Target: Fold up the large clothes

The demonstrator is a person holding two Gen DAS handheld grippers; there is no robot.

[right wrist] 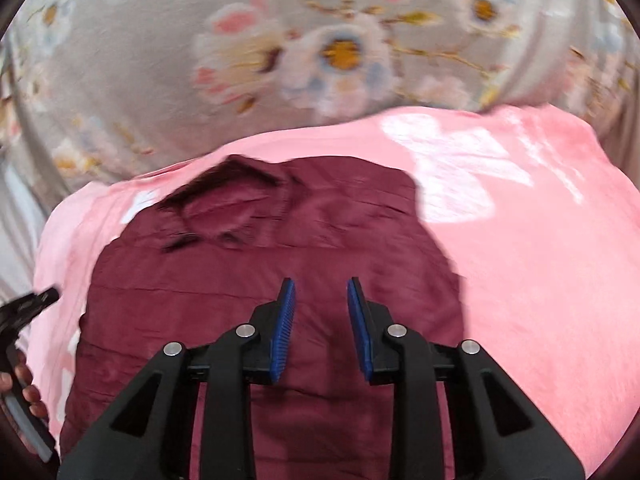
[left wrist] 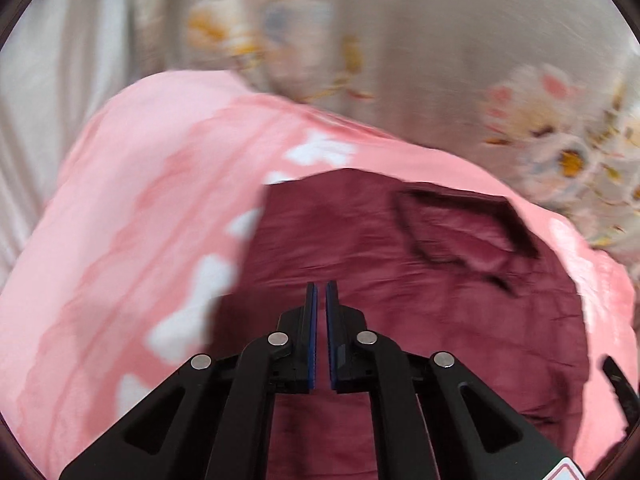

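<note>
The left gripper [left wrist: 321, 292] hangs above a maroon shirt [left wrist: 400, 280], its blue-padded jaws nearly together with nothing between them. The shirt's collar [left wrist: 460, 232] lies ahead and to the right. A pink blanket [left wrist: 132, 216] spreads beneath, floral bedsheet [left wrist: 400, 52] beyond.

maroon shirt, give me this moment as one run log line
maroon shirt: lying collar-up on pink blanket | left gripper: shut, empty | right gripper: open, empty, above shirt

L gripper [left wrist: 321, 292] fingers closed, empty; R gripper [right wrist: 321, 290] fingers parted, empty.
</note>
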